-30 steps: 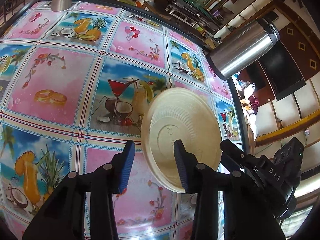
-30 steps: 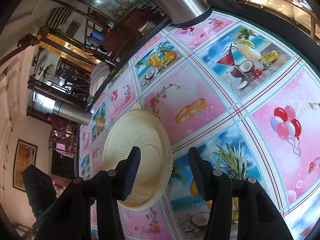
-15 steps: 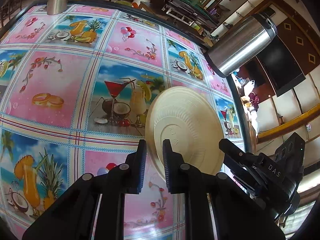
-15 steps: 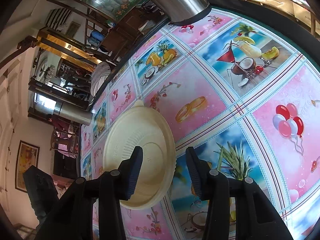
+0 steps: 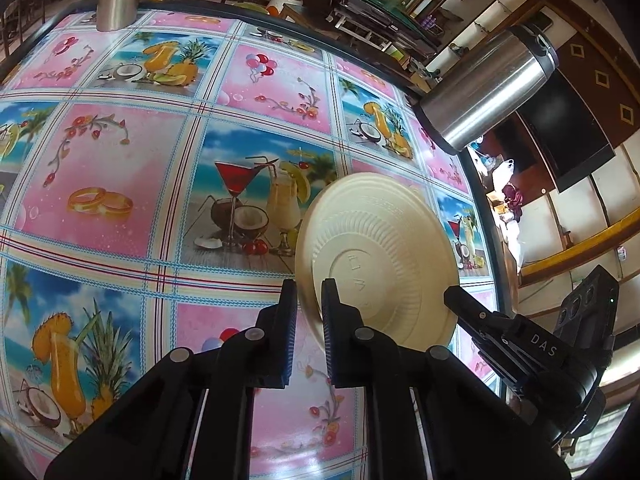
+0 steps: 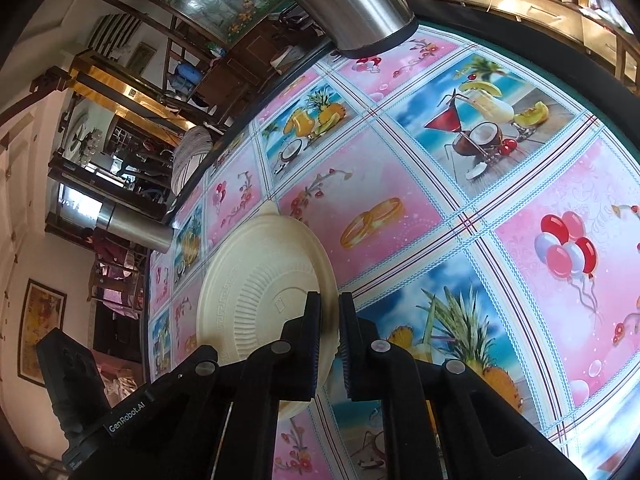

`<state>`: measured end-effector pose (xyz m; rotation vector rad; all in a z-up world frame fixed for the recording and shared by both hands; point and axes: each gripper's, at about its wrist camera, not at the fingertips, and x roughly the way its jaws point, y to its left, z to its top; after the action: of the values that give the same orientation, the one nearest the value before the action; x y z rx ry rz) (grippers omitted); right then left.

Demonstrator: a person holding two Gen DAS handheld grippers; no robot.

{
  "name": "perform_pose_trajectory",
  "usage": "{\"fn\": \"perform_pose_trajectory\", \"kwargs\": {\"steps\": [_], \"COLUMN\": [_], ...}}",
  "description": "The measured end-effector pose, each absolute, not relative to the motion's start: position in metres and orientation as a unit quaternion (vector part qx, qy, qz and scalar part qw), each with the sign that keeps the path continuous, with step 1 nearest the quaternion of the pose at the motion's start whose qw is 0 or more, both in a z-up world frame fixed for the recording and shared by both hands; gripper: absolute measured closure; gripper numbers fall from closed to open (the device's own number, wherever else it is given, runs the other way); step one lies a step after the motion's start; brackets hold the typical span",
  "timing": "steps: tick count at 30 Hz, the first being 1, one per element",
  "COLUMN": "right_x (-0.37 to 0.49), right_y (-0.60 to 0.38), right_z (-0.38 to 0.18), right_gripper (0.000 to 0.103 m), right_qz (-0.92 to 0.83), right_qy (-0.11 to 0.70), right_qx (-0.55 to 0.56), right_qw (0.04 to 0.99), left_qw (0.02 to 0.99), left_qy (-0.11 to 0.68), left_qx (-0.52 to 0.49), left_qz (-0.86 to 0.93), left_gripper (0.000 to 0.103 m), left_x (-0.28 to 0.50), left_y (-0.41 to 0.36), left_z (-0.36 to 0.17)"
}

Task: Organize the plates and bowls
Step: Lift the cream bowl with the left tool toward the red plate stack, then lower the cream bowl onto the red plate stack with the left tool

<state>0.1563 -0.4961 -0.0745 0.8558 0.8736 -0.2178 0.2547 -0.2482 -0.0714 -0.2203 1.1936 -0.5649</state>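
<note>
Cream paper plate (image 5: pixel 376 256), underside up, over the patterned tablecloth (image 5: pixel 120 168). Left gripper (image 5: pixel 309 312) clenched on its near-left rim; right gripper (image 6: pixel 329 326) clenched on the opposite rim, plate (image 6: pixel 260 292) edge between the pads. Steel flask (image 5: pixel 488 88) stands beyond.

My table wears a glossy oilcloth (image 5: pixel 120 184) printed with pink squares and tropical cocktail pictures. Past its dark edge I see brown wooden shelving (image 5: pixel 360 20), a black flat screen (image 5: pixel 568 132) on the panelled wall, and a gold-framed doorway (image 6: pixel 120 92) with daylight coming through, plus a framed picture (image 6: pixel 40 340).
</note>
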Motion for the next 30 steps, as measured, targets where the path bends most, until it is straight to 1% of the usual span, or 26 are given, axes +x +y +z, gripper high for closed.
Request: {"fn": "perform_pose_trajectory", "kwargs": {"steps": [7, 13, 23, 30], "right_x": [0.156, 0.15, 0.105, 0.071], "right_y": [-0.491, -0.476, -0.419, -0.381], "right_z": [-0.074, -0.071, -0.061, -0.06], "right_gripper": [0.094, 0.094, 0.094, 0.094], "right_qz": [-0.095, -0.081, -0.035, -0.018], "right_qy": [0.413, 0.418, 0.409, 0.41], "right_qx": [0.4, 0.396, 0.403, 0.401], "right_qw": [0.813, 0.814, 0.818, 0.819], "left_qw": [0.79, 0.784, 0.808, 0.813], "left_qy": [0.551, 0.562, 0.543, 0.538], "left_qx": [-0.099, -0.117, -0.1, -0.096], "left_qz": [-0.251, -0.236, -0.207, -0.2], "left_gripper": [0.094, 0.094, 0.094, 0.094], "left_x": [0.249, 0.233, 0.177, 0.137], "left_y": [-0.24, -0.212, -0.153, -0.118], "left_z": [-0.067, -0.073, -0.047, -0.042]}}
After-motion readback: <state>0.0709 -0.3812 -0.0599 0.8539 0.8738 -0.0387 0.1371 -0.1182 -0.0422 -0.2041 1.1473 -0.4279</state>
